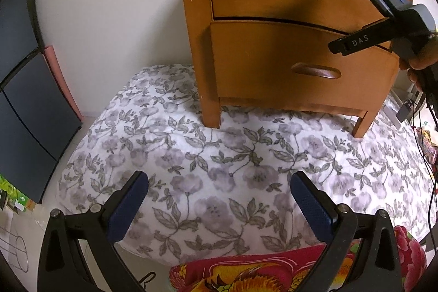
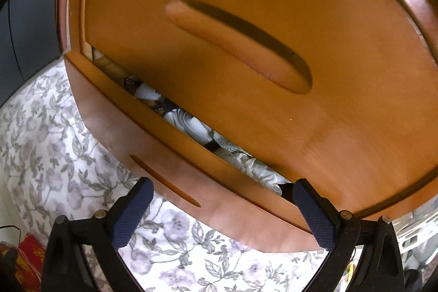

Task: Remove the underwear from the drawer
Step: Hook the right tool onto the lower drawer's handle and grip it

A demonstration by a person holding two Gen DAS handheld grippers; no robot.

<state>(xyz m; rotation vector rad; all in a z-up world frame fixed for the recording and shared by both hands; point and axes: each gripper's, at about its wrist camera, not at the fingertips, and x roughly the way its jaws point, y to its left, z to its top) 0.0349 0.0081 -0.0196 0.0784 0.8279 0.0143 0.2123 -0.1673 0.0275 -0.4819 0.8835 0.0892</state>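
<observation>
Lower drawer barely ajar, underwear still inside; right gripper and left gripper both wide, empty.

Left tool hangs low with jaws spread wide; right tool is raised, jaws likewise apart.

Floral bedspread, wooden nightstand standing on it
</observation>
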